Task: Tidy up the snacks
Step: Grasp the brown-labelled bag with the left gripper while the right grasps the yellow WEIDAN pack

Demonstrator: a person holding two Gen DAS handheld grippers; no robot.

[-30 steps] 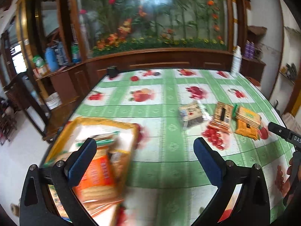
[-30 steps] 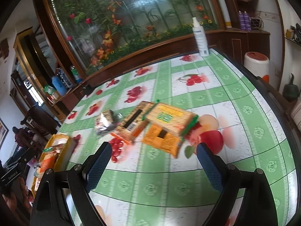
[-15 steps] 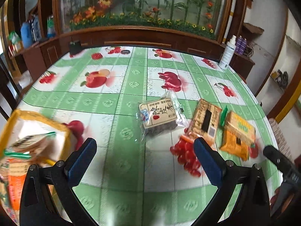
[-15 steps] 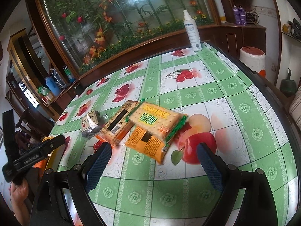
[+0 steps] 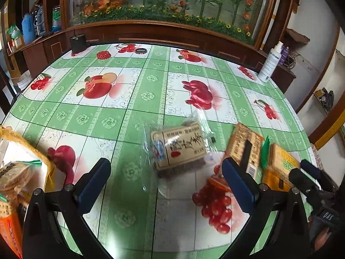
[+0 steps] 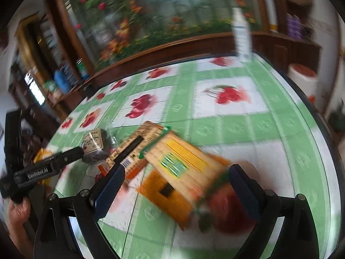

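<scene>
Snack packets (image 5: 180, 147) lie loose on the worktop (image 5: 133, 99). Left tool (image 5: 166, 183) gapes wide, holding nothing. Right tool (image 6: 176, 191) likewise wide above the cracker packs (image 6: 183, 161).

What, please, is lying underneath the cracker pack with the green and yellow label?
The cracker pack lies on an orange packet, whose near part sticks out onto the tablecloth. The rest of that packet is covered.

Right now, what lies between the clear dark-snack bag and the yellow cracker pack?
One brown cracker pack lies between the bag and the yellow pack; the left wrist view shows it best.
</scene>
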